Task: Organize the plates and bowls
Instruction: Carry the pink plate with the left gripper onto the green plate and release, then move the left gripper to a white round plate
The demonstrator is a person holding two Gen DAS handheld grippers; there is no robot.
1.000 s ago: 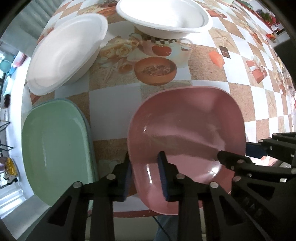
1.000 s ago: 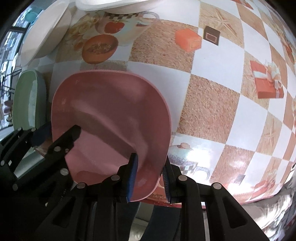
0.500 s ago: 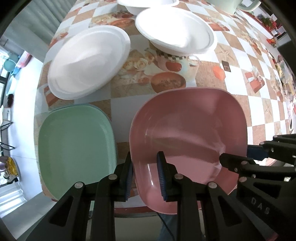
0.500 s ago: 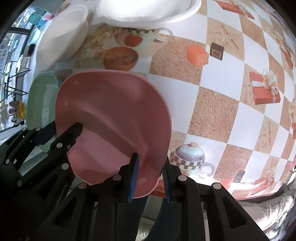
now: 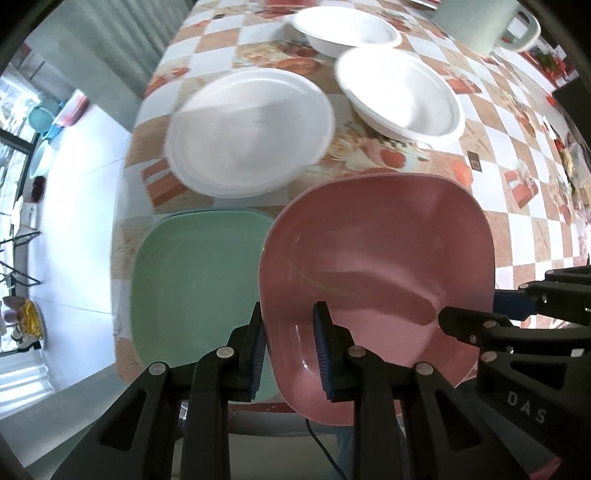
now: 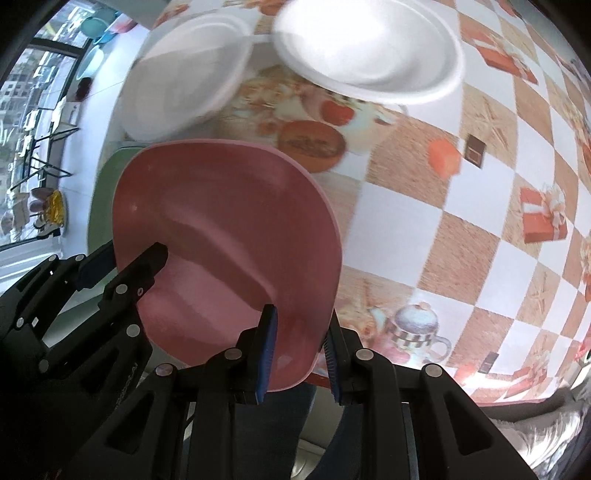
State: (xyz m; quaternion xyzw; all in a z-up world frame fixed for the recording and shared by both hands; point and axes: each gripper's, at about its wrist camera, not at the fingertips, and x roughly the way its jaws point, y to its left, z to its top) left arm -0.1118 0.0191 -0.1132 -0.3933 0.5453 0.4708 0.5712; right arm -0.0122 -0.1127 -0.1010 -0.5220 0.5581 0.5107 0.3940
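Observation:
A pink square plate hangs above the table, held at two places on its rim. My left gripper is shut on its near left rim, and my right gripper is shut on its near right rim. Left of it a green square plate lies on the table near the edge; in the right wrist view only a sliver of the green plate shows behind the pink one. Beyond them stand a white round plate and two white bowls.
The table wears a checked orange and white cloth with printed teapots and gift boxes. A pale green mug stands at the far right. The floor lies off the table's left edge.
Both grippers have lifted the pink plate off the table and carried it left toward the green plate. More of the table's far end has come into sight.

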